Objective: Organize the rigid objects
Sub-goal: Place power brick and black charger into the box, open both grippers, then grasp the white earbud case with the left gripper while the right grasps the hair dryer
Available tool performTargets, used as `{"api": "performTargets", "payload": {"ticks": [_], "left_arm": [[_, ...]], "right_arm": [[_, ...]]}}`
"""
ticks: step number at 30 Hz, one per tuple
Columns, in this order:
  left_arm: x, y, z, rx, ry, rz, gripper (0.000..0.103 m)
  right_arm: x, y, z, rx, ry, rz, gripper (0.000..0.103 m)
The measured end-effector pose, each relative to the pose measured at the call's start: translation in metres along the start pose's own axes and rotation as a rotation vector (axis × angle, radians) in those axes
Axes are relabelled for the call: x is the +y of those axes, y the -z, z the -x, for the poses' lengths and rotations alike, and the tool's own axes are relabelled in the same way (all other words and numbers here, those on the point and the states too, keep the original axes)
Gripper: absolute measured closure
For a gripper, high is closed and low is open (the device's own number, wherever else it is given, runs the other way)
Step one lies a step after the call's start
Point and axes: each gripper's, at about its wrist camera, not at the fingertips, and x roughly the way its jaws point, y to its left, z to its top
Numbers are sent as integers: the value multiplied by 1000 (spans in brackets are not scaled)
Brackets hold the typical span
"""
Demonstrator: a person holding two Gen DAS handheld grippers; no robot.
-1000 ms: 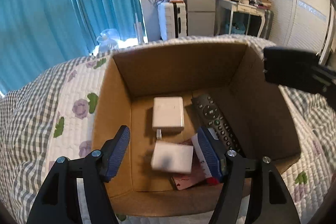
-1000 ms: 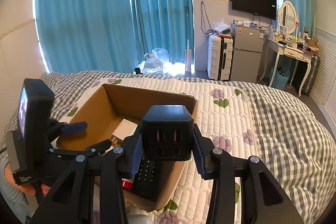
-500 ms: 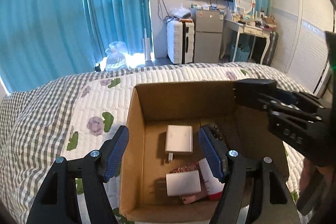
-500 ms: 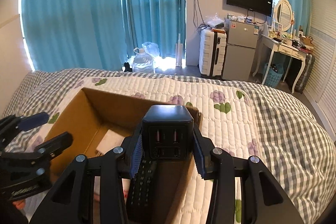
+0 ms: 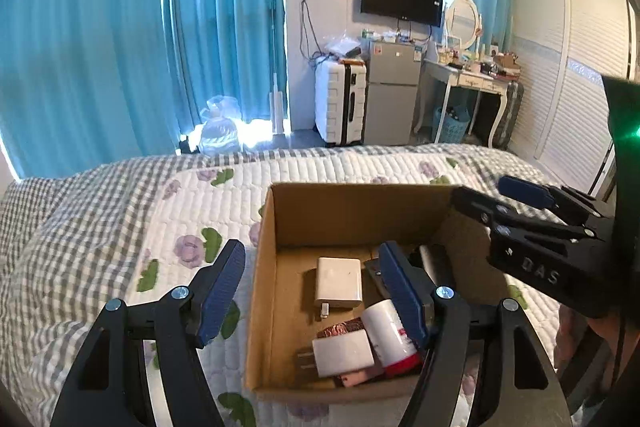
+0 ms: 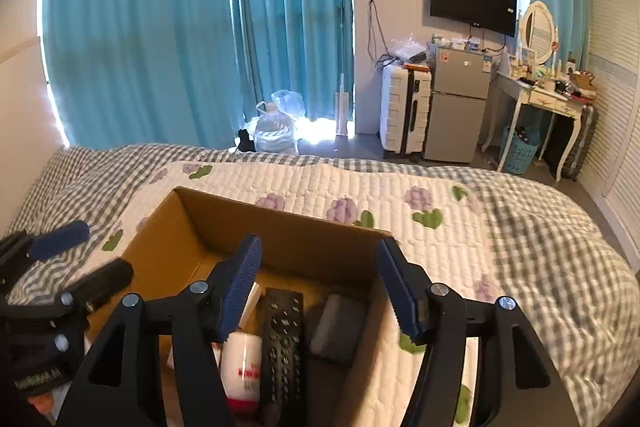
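A cardboard box (image 5: 352, 211) sits on the quilted bed. It holds a flat white adapter (image 5: 338, 283), a white plug (image 5: 342, 353), a white-and-red bottle (image 6: 242, 359), a black remote (image 6: 282, 339) and a black charger cube (image 6: 338, 327). The cube is blurred and lies by the box's right wall. My right gripper (image 6: 320, 267) hovers over the box (image 6: 288, 231); its jaws are opening, with nothing between the pads. My left gripper (image 5: 312, 279) is open and empty above the box's near left side. Its right finger hides part of the remote.
A grey-checked and floral quilt (image 6: 460, 227) covers the bed around the box. Beyond the bed stand teal curtains (image 6: 160, 27), a white suitcase (image 6: 404, 115), a small fridge (image 6: 460, 107) and a dressing table (image 6: 548, 99). A person's hand (image 5: 600, 331) holds the right gripper.
The black charger cube has left the right gripper's jaws and lies in the box; those jaws have spread. The left gripper has risen and drawn back from the box.
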Motion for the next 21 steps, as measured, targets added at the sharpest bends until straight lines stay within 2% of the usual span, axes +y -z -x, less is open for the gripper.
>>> {"api": "performTargets", "payload": {"ticks": [2, 4, 7, 14, 18, 21], "left_arm": [[0, -1, 18, -16, 5, 6, 30], [0, -3, 43, -43, 3, 11, 26], [3, -5, 76, -75, -11, 7, 25], [7, 9, 137, -99, -41, 17, 24], [10, 34, 148, -81, -65, 13, 24], [12, 61, 134, -15, -59, 9, 24]], "right_arm": [[0, 1, 23, -12, -1, 0, 31], [2, 4, 47, -19, -7, 12, 26], [11, 8, 84, -30, 0, 53, 16], [33, 28, 161, -51, -14, 82, 6], [43, 52, 175, -34, -38, 100, 5], [50, 78, 165, 18, -85, 101, 5]]}}
